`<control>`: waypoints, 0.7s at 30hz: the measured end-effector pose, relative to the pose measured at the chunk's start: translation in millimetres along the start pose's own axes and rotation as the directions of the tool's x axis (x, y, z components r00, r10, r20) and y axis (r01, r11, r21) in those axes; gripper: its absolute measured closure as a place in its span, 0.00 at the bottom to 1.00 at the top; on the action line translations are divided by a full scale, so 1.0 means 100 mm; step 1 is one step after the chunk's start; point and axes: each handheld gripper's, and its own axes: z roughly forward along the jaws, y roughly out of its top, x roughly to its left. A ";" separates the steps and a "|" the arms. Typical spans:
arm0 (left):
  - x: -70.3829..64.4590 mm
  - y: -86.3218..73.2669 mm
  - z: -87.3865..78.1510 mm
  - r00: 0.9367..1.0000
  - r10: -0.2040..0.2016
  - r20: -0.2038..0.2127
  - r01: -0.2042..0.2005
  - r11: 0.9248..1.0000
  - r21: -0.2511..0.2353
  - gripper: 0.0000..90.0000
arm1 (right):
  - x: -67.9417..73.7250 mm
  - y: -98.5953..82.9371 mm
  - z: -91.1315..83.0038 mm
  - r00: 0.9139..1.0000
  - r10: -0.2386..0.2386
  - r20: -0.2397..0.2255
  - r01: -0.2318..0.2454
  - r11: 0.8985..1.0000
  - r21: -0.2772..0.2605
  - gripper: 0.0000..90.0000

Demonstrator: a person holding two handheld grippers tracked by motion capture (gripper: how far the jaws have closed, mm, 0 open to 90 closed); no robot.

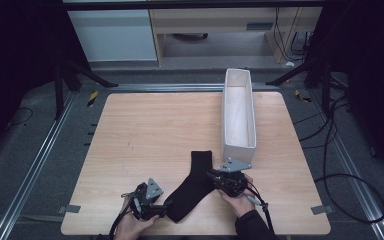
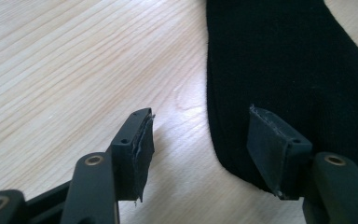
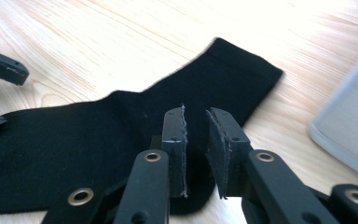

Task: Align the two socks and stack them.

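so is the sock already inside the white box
No, the sock lies flat on the table, in front of the white box and outside it.

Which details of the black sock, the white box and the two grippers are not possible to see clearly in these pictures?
- Black sock: in the left gripper view, its toe end is cut off by the frame and partly hidden behind one jaw.
- White box: blurred and cut off by the frame edge in the right gripper view.
- Right gripper: whether its nearly closed jaws pinch any sock fabric.
- Left gripper: jaws too small and dark in the high view.
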 end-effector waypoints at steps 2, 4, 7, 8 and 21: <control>0.02 0.00 0.00 1.000 -0.001 0.001 0.001 1.000 0.000 0.45 | 0.01 -0.04 0.07 1.000 0.000 -0.021 0.000 1.000 0.024 0.89; 0.04 0.00 0.00 1.000 -0.002 -0.001 0.002 1.000 -0.001 0.45 | 0.00 -0.08 0.12 1.000 -0.007 -0.011 0.008 0.998 0.066 0.92; 0.08 -0.01 0.00 1.000 -0.006 -0.009 0.006 1.000 0.000 0.45 | -0.02 -0.12 0.14 1.000 0.002 -0.006 -0.002 0.994 0.106 0.95; 0.10 -0.01 0.00 1.000 -0.007 -0.011 0.007 1.000 0.000 0.45 | -0.01 -0.11 0.14 1.000 -0.001 -0.005 0.001 0.994 0.107 0.95; 0.33 -0.05 -0.11 0.998 -0.053 -0.045 0.053 0.999 -0.009 0.45 | 0.03 0.02 0.24 0.999 0.014 -0.053 -0.010 0.997 0.076 0.86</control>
